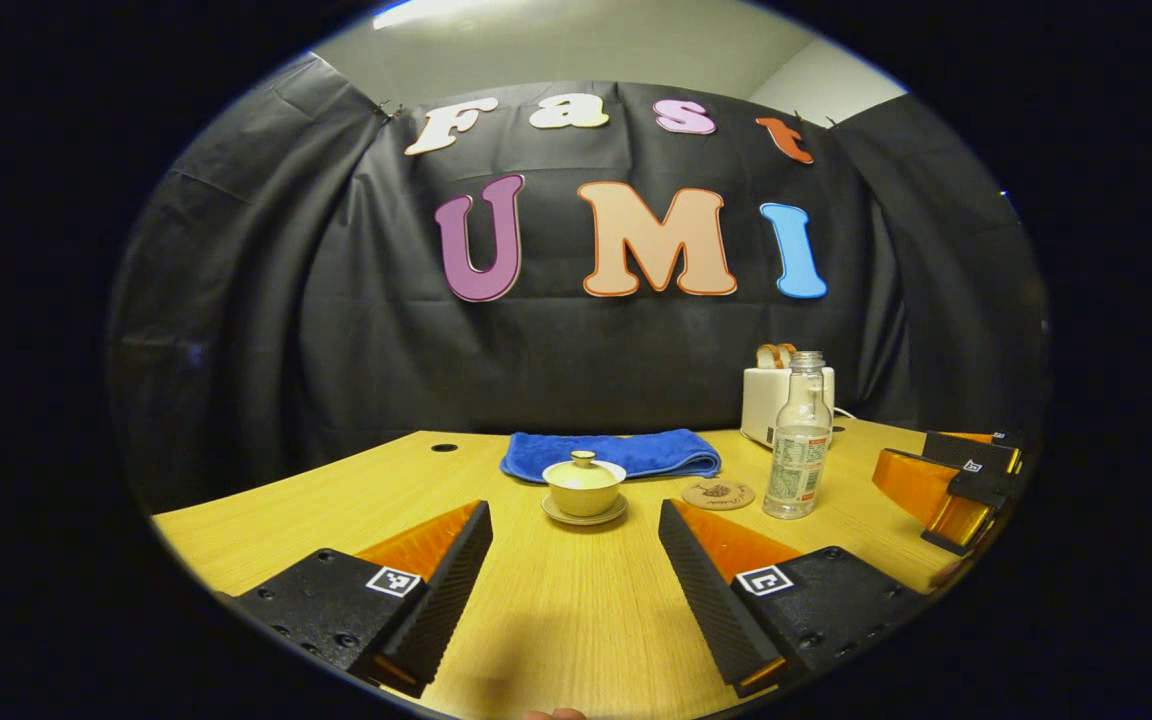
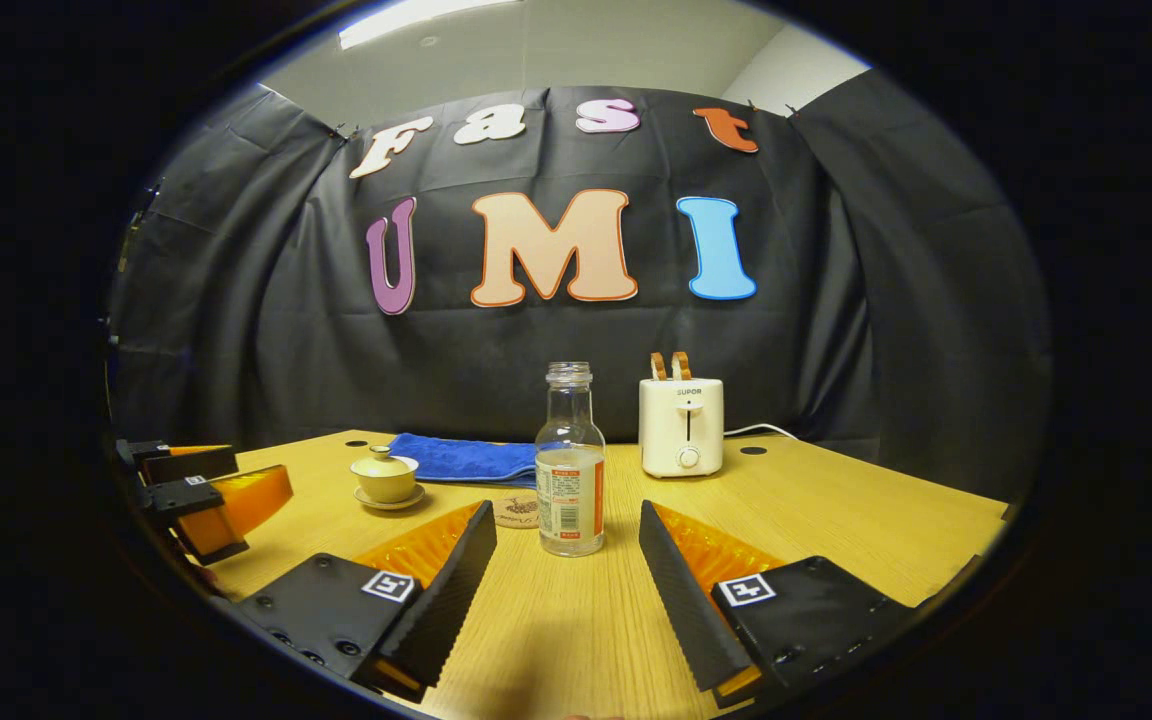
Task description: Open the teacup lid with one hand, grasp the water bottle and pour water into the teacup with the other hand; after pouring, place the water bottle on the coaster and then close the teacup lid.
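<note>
A pale yellow teacup with its lid on sits on a saucer ahead of my left gripper, which is open and short of it. A clear uncapped water bottle, partly filled, stands upright straight ahead of my right gripper, which is open with nothing between its fingers. A round brown coaster lies between the teacup and the bottle. The right gripper view also has the teacup, the coaster and, at its left edge, the left gripper.
A folded blue towel lies behind the teacup. A white toaster with its cord stands at the back of the wooden table. The black cloth wall closes the back and sides.
</note>
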`<act>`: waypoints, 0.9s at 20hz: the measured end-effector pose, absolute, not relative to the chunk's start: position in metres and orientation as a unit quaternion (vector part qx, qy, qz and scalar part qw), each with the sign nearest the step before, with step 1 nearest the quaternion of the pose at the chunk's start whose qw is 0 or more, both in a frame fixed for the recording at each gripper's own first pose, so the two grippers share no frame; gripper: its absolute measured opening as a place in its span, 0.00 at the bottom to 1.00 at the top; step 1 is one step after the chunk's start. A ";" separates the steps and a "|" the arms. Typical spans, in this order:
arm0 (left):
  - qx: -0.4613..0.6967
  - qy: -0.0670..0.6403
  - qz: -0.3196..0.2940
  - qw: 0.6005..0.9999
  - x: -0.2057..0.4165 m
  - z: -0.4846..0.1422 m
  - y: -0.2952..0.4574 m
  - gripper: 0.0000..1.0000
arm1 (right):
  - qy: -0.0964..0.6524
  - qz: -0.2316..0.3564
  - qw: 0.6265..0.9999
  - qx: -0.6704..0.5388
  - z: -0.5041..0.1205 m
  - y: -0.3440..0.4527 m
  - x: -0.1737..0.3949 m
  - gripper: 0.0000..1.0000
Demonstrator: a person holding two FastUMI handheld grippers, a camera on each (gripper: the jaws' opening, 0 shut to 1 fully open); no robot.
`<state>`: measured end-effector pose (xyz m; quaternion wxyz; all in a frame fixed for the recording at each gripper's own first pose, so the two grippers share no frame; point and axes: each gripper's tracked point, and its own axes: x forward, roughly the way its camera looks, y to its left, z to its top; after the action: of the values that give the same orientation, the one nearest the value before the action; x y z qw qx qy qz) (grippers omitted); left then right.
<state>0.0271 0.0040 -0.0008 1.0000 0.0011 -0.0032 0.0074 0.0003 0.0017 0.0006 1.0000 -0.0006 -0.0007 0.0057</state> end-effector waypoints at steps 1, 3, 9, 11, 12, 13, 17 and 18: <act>0.001 -0.003 0.001 1.000 0.038 -0.001 0.003 0.98 | -0.001 0.007 1.000 -0.001 0.000 0.002 0.000 0.93; 0.002 -0.002 -0.009 1.000 0.059 -0.001 0.002 0.98 | 0.000 0.011 1.000 -0.001 0.000 0.002 0.001 0.93; 0.004 0.003 -0.022 1.000 0.125 -0.005 0.005 0.98 | 0.000 0.004 1.000 -0.001 0.000 -0.001 0.002 0.93; 0.012 0.006 -0.028 1.000 0.142 -0.006 0.002 0.98 | 0.000 -0.004 1.000 -0.001 0.000 -0.006 0.002 0.93; 0.019 0.005 -0.030 0.999 0.149 -0.005 0.000 0.98 | 0.000 -0.008 1.000 0.000 0.000 -0.014 0.005 0.93; 0.024 0.000 -0.030 0.999 0.155 -0.003 -0.002 0.98 | 0.000 -0.013 1.000 0.000 0.000 -0.024 0.009 0.93; 0.017 0.002 -0.022 1.000 0.176 -0.004 0.001 0.97 | -0.001 -0.035 0.999 -0.001 0.002 -0.048 0.013 0.93; 0.013 0.005 -0.018 1.000 0.182 -0.005 0.003 0.96 | -0.002 -0.039 0.999 -0.002 0.002 -0.053 0.013 0.93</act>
<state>0.1820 0.0031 -0.0046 0.9997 0.0133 0.0050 -0.0175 0.0133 -0.0532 0.0023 0.9992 -0.0016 -0.0017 -0.0391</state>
